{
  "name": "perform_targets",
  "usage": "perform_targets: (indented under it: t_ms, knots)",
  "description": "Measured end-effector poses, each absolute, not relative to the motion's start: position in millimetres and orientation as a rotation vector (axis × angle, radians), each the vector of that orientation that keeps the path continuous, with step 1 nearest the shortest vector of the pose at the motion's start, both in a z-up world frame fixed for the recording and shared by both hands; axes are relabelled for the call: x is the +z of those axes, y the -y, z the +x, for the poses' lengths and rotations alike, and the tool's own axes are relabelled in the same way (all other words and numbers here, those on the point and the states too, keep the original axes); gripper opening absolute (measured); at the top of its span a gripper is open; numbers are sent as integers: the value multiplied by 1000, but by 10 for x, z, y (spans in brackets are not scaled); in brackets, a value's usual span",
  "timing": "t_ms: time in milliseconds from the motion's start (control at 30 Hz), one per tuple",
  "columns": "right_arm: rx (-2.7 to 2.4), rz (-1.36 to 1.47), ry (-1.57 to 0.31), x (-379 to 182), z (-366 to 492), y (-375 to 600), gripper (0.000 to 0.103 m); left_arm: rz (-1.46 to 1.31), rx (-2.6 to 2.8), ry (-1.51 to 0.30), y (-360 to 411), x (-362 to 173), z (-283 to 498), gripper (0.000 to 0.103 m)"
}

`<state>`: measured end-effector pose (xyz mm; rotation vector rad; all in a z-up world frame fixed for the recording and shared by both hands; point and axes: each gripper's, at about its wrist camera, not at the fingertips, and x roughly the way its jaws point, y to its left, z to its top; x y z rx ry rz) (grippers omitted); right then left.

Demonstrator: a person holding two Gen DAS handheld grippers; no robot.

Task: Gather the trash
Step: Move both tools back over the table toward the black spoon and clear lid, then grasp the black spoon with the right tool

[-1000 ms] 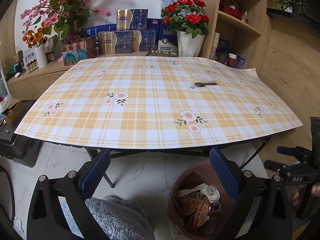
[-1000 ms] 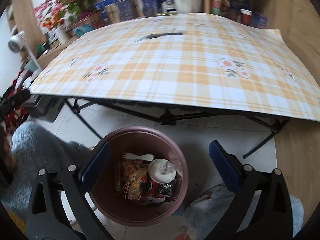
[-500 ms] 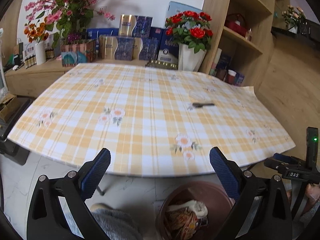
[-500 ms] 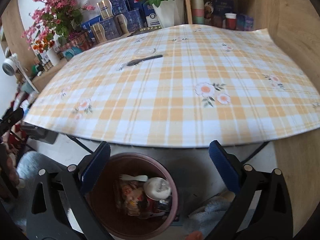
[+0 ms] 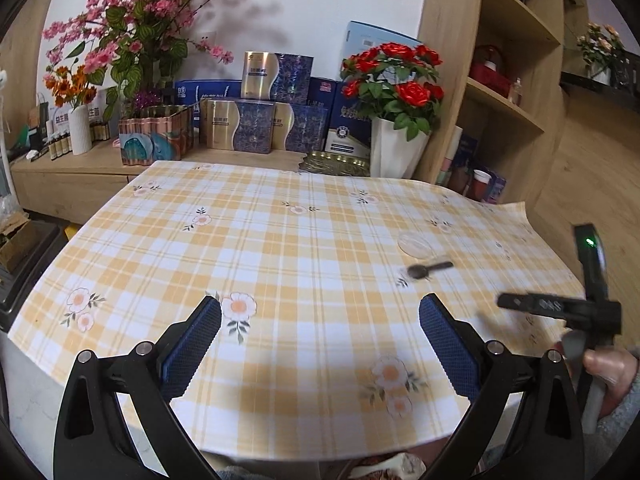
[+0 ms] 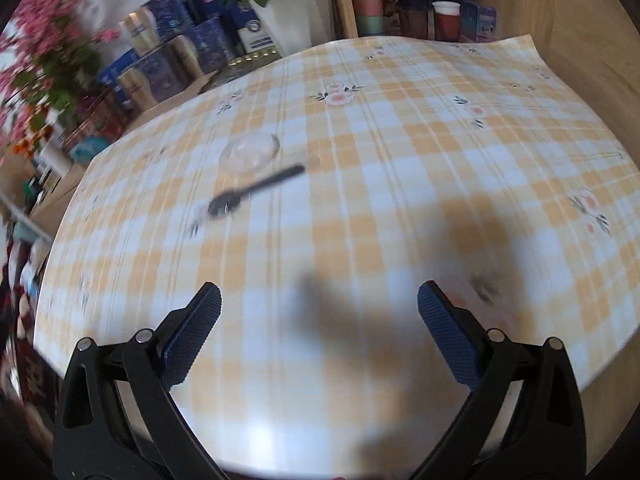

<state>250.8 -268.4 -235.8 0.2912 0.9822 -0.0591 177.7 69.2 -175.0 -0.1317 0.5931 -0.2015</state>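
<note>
Hovering above the near edge of the plaid tabletop (image 6: pixel 400 168), the right hand-held gripper (image 6: pixel 319 308) and left hand-held gripper (image 5: pixel 320 320) gape wide, both empty. A second ago they hung lower, over the bin. The black spoon (image 6: pixel 256 190) lies far-left, bowl nearer, handle pointing far-right, beside a clear lid (image 6: pixel 249 152).

Home living or dining room: plaid floral tablecloth (image 5: pixel 280 248) covering a folding table, wooden shelving (image 5: pixel 512 80) holding cups and boxes, sideboard (image 5: pixel 72 168) displaying gift boxes (image 5: pixel 256 120), fake pink blossoms (image 5: pixel 132 20), red roses (image 5: pixel 396 80) sitting in a white vase.
</note>
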Motion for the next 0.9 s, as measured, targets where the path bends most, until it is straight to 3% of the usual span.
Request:
perform_targets:
  t_ms: [267, 600, 733, 867, 900]
  knots:
    - [-162, 283, -1076, -2585, 3510, 2332, 97, -171, -189, -618, -781, -1955, 1983, 97]
    - [-175, 169, -1081, -2743, 3782, 2128, 94, -194, -171, -644, -929, -2079, 2090, 97]
    - [-120, 110, -1038, -2710, 3639, 2189, 70, -189, -181, -656, -874, -2097, 2156, 97]
    - [-81, 105, -1011, -2686, 3519, 2422, 26, -183, -212, -672, -736, -2102, 2212, 97]
    - [-64, 111, -1011, -2684, 3499, 2469, 22, -179, -220, -678, -693, -2103, 2224, 97]
